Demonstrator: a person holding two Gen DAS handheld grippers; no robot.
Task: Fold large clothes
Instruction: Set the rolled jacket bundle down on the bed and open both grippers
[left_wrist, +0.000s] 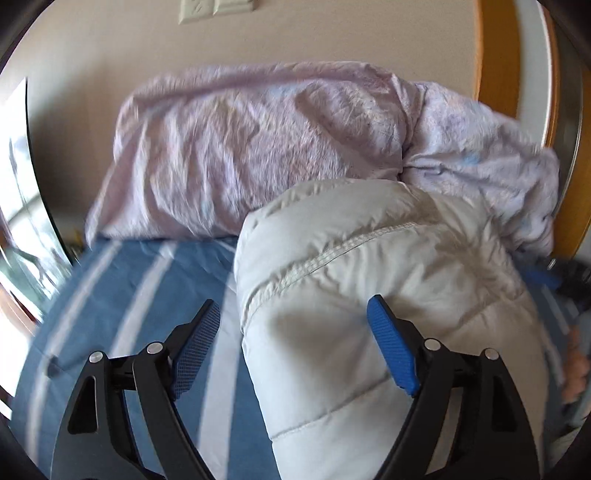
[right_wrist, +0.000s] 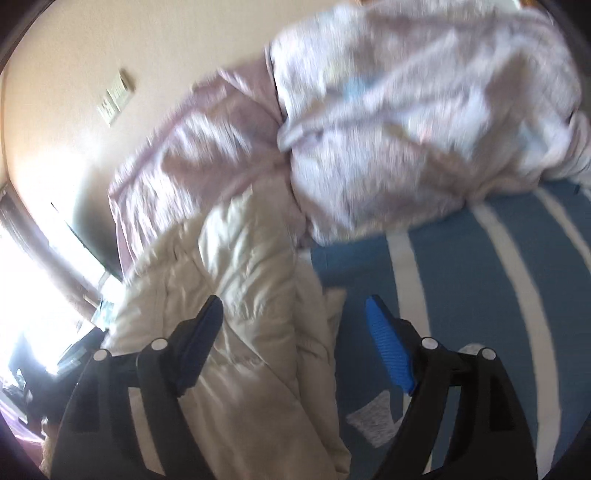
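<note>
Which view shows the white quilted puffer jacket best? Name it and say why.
Left wrist view: the white quilted puffer jacket fills the centre, sharp enough that its stitched seam shows. In the right wrist view the jacket is blurred, glare-washed and partly hidden behind the tool.

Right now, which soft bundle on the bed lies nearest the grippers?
The white quilted jacket, stitched and puffy; the lilac duvet is heaped behind it by the wall.

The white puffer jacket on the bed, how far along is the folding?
Done: the white puffer jacket lies bunched into a thick bundle on the striped sheet. In hand: nothing; left tongs and right tongs are open. Left: tidying it, if needed.
</note>
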